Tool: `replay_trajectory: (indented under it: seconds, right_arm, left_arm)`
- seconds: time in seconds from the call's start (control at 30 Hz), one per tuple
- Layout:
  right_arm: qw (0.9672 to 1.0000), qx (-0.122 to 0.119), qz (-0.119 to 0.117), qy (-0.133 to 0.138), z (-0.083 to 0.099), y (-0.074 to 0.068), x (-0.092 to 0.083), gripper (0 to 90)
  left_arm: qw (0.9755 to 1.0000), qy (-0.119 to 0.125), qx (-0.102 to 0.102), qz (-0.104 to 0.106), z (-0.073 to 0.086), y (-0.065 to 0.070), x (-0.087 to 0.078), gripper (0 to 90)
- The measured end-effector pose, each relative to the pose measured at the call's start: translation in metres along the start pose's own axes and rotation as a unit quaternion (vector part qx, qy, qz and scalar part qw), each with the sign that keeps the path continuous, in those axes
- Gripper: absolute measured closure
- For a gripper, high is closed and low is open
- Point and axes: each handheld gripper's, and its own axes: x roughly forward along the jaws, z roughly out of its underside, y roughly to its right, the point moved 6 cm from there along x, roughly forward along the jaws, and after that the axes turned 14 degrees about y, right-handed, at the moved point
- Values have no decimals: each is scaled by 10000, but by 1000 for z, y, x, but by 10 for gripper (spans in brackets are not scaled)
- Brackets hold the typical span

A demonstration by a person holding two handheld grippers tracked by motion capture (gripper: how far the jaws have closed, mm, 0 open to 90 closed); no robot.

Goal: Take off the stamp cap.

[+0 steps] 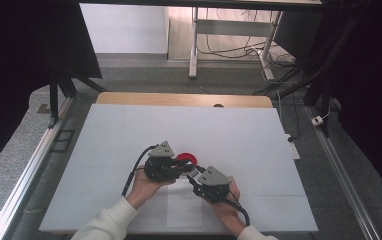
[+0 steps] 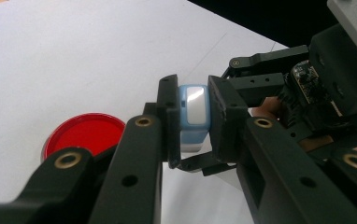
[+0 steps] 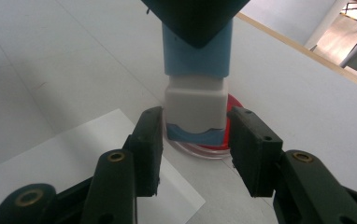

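Left gripper [image 2: 194, 122] clamped on a small blue-and-white block [image 2: 193, 116]; right gripper [image 3: 194, 149] set around the block's other end.

Left to right: left hand [image 1: 146, 186] near table [image 1: 129, 130] centre, jaws shut tight on the block's blue part. Red round dish [image 1: 186, 158] lies on the table just beyond, under the block. Right jaws flank the white end [image 3: 195, 105], slightly apart; cannot tell if touching.
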Motion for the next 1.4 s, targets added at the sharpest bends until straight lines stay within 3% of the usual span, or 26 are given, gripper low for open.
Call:
replay_trajectory:
  seconds: [0.27, 0.43, 0.9, 1.13, 1.4]
  right_arm:
    - [9999, -95, 63, -30, 0, 0, 0, 570]
    - [9999, -160, 48, -9, -1, -1, -1, 628]
    - [9996, -263, 37, -70, 0, -2, 0, 635]
    - [9989, -443, 51, -126, -1, -1, -1, 642]
    - [9988, -420, 45, -238, 1, -1, -1, 645]
  left_arm:
    - [10000, -5, 5, -22, 0, -1, 0, 757]
    - [10000, 1, -29, -37, 0, -2, 0, 757]
    - [10000, -40, -46, -40, 2, -2, 1, 757]
    - [10000, -22, -32, -44, 1, -1, 1, 758]
    - [9999, -58, -29, -86, 4, -1, 3, 758]
